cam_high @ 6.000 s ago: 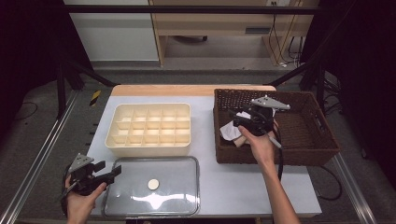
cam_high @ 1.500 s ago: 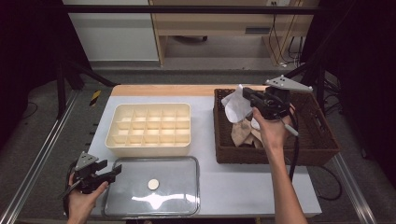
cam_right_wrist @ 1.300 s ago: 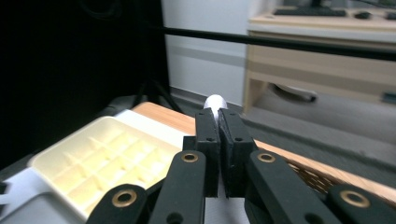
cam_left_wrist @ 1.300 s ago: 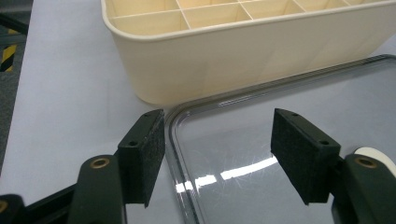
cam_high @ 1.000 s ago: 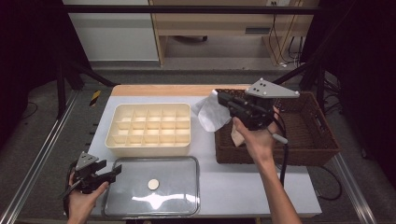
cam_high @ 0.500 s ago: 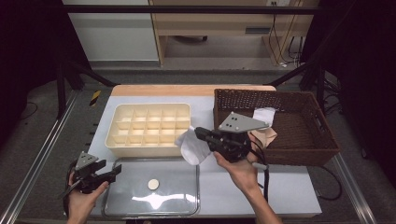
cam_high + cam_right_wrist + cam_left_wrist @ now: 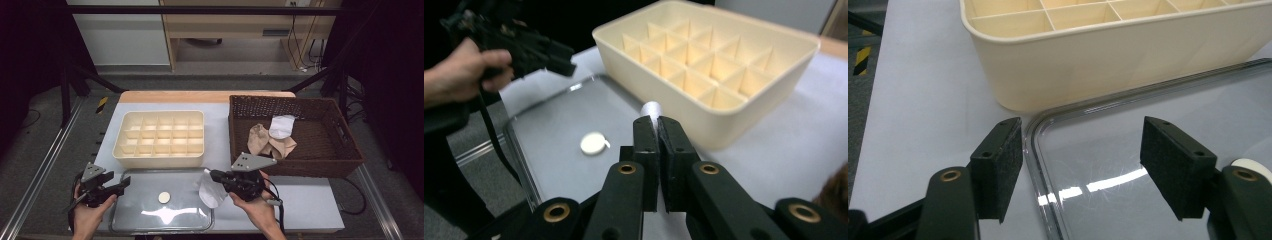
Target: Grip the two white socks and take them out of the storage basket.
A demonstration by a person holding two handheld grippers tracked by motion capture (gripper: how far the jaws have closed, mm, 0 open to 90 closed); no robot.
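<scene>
Right gripper [image 7: 214, 176]: jaws clamped shut on a white sock [image 7: 210, 190], likely a pinch at its edge so it can be carried

Sock: hangs from the pads, draped on the right end of the clear lid [image 7: 145, 212]; in the right gripper view a white bit [image 7: 651, 109] pokes out past the jaw tips

Left gripper [image 7: 121, 185]: jaws spread wide, nothing between them, parked at the clear lid's left corner, probably waiting to help

Divided tray [image 7: 160, 137]: just behind the clear lid, cells bare, the likely destination

Wicker basket [image 7: 295, 165]: right of the clear lid, more socks [image 7: 272, 140] inside

- The left gripper [image 7: 122, 184] sits low in the left hand [image 7: 87, 212], with its jaws wide apart.
- The right gripper [image 7: 212, 176] points left in the right hand [image 7: 255, 202], with its jaws squeezed together.
</scene>
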